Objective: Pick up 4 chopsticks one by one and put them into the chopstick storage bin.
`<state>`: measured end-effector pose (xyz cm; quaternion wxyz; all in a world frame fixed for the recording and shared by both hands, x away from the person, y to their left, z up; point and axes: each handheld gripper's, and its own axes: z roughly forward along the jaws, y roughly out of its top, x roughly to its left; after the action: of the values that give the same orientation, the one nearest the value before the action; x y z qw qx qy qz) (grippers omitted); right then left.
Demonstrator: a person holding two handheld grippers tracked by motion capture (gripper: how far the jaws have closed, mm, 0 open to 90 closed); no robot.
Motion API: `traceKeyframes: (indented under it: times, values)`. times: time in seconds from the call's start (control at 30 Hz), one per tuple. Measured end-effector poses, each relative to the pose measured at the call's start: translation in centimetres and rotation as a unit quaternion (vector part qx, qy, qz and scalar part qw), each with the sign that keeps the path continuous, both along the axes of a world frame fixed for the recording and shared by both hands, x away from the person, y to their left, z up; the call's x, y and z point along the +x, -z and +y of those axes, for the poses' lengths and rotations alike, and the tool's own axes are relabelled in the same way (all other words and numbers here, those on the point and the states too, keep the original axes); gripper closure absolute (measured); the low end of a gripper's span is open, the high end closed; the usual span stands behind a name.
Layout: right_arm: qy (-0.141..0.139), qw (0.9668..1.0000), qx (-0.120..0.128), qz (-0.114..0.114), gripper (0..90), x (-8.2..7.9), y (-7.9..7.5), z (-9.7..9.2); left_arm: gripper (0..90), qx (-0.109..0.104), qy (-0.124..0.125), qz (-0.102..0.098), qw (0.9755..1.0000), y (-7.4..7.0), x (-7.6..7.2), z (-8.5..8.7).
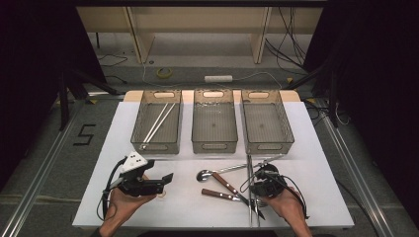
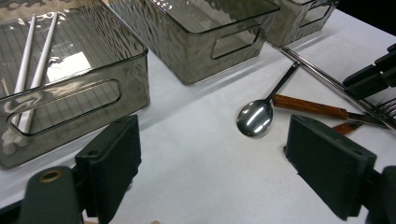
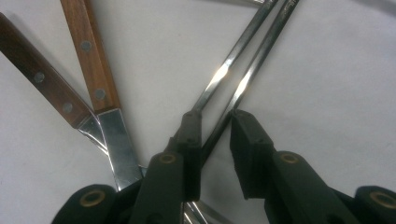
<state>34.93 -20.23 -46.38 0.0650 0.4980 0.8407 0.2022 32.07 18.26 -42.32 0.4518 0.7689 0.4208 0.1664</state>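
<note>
Cutlery lies loose on the white table top (image 1: 306, 187): a steel spoon (image 1: 204, 175) (image 2: 254, 119), two wooden-handled knives (image 1: 225, 181) (image 3: 91, 56) and two thin steel handles (image 3: 224, 70). My right gripper (image 1: 261, 178) (image 3: 215, 116) points down onto this pile. Its jaws stand a narrow gap apart and straddle one steel handle (image 3: 247, 81), which lies flat on the table. My left gripper (image 1: 167, 181) (image 2: 215, 128) hovers at the front left, open wide with nothing between its jaws, aimed across the table at the spoon.
Three smoky plastic bins stand in a row at the back: left (image 1: 156, 146), middle (image 1: 214, 146), right (image 1: 267, 146). The left one (image 2: 74, 100) holds a pair of white chopsticks (image 1: 159, 122) (image 2: 32, 60). Bare white surface lies between the two grippers.
</note>
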Motion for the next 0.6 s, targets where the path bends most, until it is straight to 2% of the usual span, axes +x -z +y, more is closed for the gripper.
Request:
traceKeyframes:
  times: [0.33,0.6]
  values:
    - [0.004,1.0,0.007,0.004,76.7,-0.24,-0.07,0.14,17.7,0.002,0.001,0.0,1.0,0.04,0.04,-0.04]
    - [-0.003,0.9999,-0.016,0.004,74.7,-0.48,-0.13,0.65,17.7,0.002,0.001,-0.001,1.0,0.01,0.0,-0.04]
